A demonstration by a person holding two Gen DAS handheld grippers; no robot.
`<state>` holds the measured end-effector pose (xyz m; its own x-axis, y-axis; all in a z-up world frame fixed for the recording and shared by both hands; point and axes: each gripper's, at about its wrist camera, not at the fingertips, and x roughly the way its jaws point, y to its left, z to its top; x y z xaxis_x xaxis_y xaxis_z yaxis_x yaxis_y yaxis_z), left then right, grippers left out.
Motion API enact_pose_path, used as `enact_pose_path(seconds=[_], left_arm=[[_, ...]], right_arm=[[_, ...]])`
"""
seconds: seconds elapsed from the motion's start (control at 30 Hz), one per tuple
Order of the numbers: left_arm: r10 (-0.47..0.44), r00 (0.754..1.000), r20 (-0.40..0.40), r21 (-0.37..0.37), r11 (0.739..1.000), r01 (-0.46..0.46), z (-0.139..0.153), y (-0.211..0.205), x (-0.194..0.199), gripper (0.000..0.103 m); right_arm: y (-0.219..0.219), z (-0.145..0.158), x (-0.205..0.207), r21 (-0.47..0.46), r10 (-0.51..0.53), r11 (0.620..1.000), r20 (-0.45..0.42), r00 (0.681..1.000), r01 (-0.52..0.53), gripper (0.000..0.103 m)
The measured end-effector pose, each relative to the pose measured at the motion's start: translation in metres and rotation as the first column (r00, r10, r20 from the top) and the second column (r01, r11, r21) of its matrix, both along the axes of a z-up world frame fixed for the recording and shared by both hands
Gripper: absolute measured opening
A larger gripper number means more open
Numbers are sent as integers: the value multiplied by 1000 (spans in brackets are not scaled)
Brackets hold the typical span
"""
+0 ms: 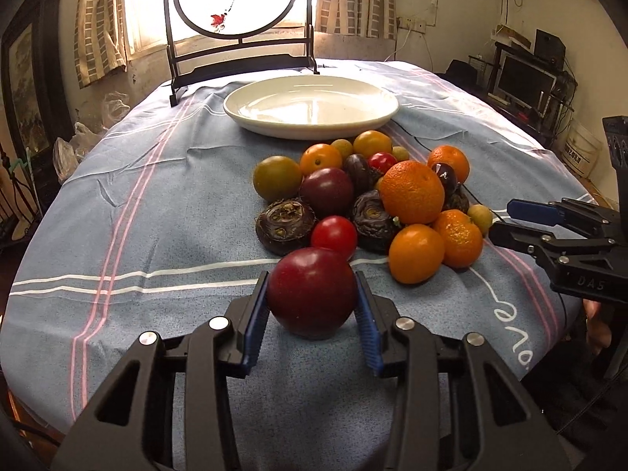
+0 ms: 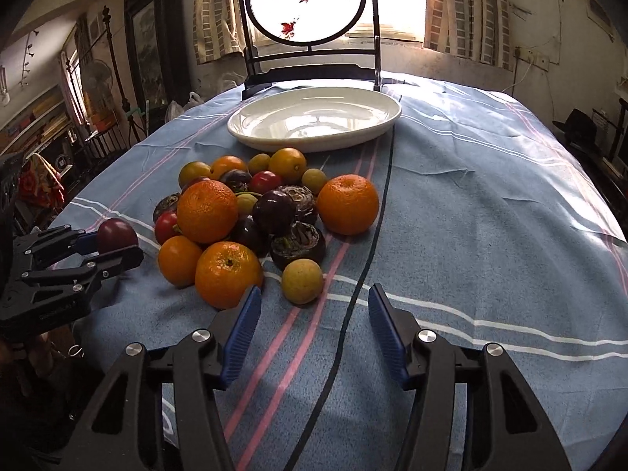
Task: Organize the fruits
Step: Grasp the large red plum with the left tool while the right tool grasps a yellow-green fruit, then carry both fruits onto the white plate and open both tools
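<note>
A dark red plum (image 1: 312, 294) rests on the blue striped tablecloth, at the near edge of a fruit pile (image 1: 365, 196) of oranges, tomatoes, dark plums, brown water chestnuts and small yellow-green fruits. My left gripper (image 1: 311, 276) has both blue pads against the plum's sides. The right wrist view shows the same grip, left gripper (image 2: 114, 245) around the plum (image 2: 117, 233). My right gripper (image 2: 314, 290) stands open just short of a small yellow-green fruit (image 2: 302, 280), with nothing between its fingers. An empty white plate (image 1: 251, 117) sits behind the pile.
A round painted screen on a black stand (image 1: 239, 59) stands behind the plate. A thin black cable (image 2: 353, 294) runs down the cloth between the right gripper's fingers. The table (image 1: 59, 235) curves away at left and right, with cluttered furniture beyond.
</note>
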<state>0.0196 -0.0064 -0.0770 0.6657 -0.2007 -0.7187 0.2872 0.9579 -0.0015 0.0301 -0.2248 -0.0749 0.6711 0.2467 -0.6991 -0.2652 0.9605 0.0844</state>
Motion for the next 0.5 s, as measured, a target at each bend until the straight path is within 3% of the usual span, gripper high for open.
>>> enact_pose_path(seconds=[0.17,0.37,0.4,0.5], left_arm=[[11,1000,-7,-3,1000,-11,-1,6,3,40],[19,1000,-11,-9,1000,-20,-1,11,7,40],[19,1000,-10,-8,1000,-19,-1,11,7,40],[19,1000,-6,-11,1000,-19,0,12,7,40]], right_arm=[[13,-4,11,-46,27,999,-20,999,-28,34],[12,-9,17,-52,14,999,-41,999,-16,31],[12,-10,18,-43,17,999,-44,999,-19,24],[14,-7,15,-39,17,999,-28,999,-18,24]])
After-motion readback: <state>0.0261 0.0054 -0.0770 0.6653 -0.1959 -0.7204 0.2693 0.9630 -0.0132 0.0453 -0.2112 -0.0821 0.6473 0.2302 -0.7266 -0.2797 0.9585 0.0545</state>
